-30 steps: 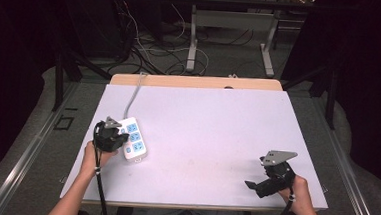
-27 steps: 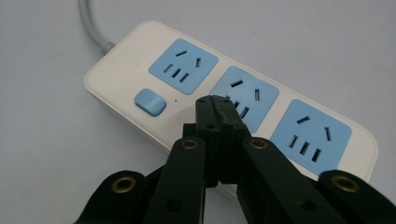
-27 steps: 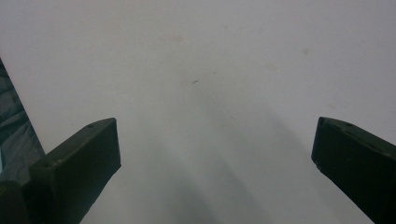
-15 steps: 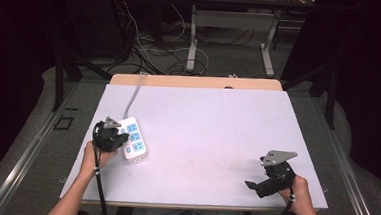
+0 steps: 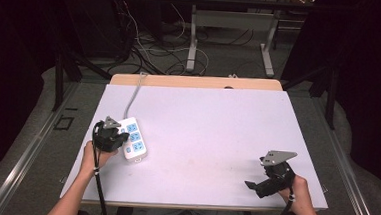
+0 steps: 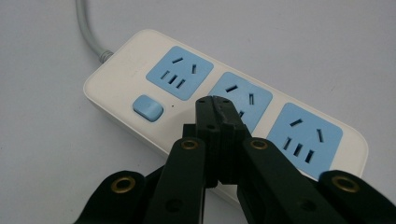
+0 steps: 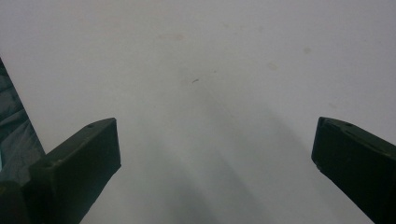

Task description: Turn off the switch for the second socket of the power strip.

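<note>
Item: white power strip (image 5: 133,139) with three blue socket faces and a blue switch (image 6: 147,108), lying flat on the white tabletop (image 5: 212,134) toward its left side, long axis running roughly from the far edge toward the person. A grey cord (image 5: 132,94) leaves its far end and runs up over the table's back edge. In the left gripper view the switch sits at the cord end, beside the first socket; the three sockets follow in a row along the body. Left gripper (image 5: 110,136) — held in the person's left hand (image 5: 95,154), positioned at the strip's left flank; its two black jaws are pressed together with nothing between them, and in the left gripper view their joined tips (image 6: 215,102) overlap the middle socket, just beside the switch. Whether the tips touch the strip's surface cannot be told. Right gripper (image 5: 269,180) — held in the person's right hand (image 5: 298,192) near the table's front right corner, well apart from the strip, a grey three-cornered plate (image 5: 277,157) on top. In the right gripper view its jaws stand wide apart, one at each lower corner of the view, with bare white tabletop between them and nothing held. Surroundings: a wooden strip (image 5: 195,81) along the table's far edge; beyond it, a dark floor with loose cables (image 5: 146,54) and the legs of another table (image 5: 195,42).
</note>
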`<state>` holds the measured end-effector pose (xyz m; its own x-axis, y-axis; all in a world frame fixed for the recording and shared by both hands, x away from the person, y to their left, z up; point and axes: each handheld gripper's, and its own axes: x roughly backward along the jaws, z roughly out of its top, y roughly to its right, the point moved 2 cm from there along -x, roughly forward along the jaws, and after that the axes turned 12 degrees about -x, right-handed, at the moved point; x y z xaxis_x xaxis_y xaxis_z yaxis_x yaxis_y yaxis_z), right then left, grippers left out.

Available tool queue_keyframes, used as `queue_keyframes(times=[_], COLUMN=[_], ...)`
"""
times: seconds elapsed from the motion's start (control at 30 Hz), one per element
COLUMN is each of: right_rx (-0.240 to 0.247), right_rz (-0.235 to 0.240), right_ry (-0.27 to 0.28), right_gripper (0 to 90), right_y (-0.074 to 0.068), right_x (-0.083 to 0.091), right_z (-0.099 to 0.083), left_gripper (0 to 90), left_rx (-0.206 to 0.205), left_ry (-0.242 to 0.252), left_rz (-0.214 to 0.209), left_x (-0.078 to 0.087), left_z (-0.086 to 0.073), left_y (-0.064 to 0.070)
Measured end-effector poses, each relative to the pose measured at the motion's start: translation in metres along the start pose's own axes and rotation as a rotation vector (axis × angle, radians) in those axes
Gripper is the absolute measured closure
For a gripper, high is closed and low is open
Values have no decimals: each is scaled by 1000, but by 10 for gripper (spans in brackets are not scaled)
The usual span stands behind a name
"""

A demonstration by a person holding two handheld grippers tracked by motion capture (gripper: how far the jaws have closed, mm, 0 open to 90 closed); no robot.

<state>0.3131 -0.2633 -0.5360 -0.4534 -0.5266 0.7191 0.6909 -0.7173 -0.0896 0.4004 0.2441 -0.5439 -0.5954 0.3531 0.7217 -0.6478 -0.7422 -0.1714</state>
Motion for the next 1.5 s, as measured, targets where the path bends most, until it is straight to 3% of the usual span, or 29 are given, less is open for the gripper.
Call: queue_keyframes(times=[0.07, 0.13, 0.17, 0.3, 0.5, 0.53, 0.77, 0.97, 1.27, 1.5], right_rx=[-2, -2, -2, -2, -2, -1, -4, -2, -1, -3], right_rz=[-1, 0, -4, -1, 0, 1, 0, 0, 0, -4], right_ry=[-1, -1, 4, 1, -1, -2, -3, -3, -3, 2], right_gripper=[7, 7, 7, 7, 7, 7, 7, 7, 7, 7], right_y=[0, 0, 0, 0, -1, 0, -1, -1, -1, -1], right_x=[0, 0, 0, 0, 0, 0, 0, 0, 0, 1], right_z=[0, 0, 0, 0, 0, 0, 0, 0, 0, 0], left_gripper=[900, 900, 900, 900, 900, 900, 900, 899, 558, 258], left_rx=[2, -9, -7, -11, -18, -19, -13, -11, -12, -11], left_ry=[14, -10, 8, -11, 7, -11, 43, 48, 54, 17], left_rz=[14, 4, 15, 6, 18, 5, 19, 20, 25, 46], left_x=[-1, 0, -1, 1, 1, 3, 9, 10, 14, 15], left_z=[0, 0, 0, 0, 1, 2, 6, 7, 11, 12], left_y=[1, 0, 0, 0, 0, 0, 0, 1, 1, 0])
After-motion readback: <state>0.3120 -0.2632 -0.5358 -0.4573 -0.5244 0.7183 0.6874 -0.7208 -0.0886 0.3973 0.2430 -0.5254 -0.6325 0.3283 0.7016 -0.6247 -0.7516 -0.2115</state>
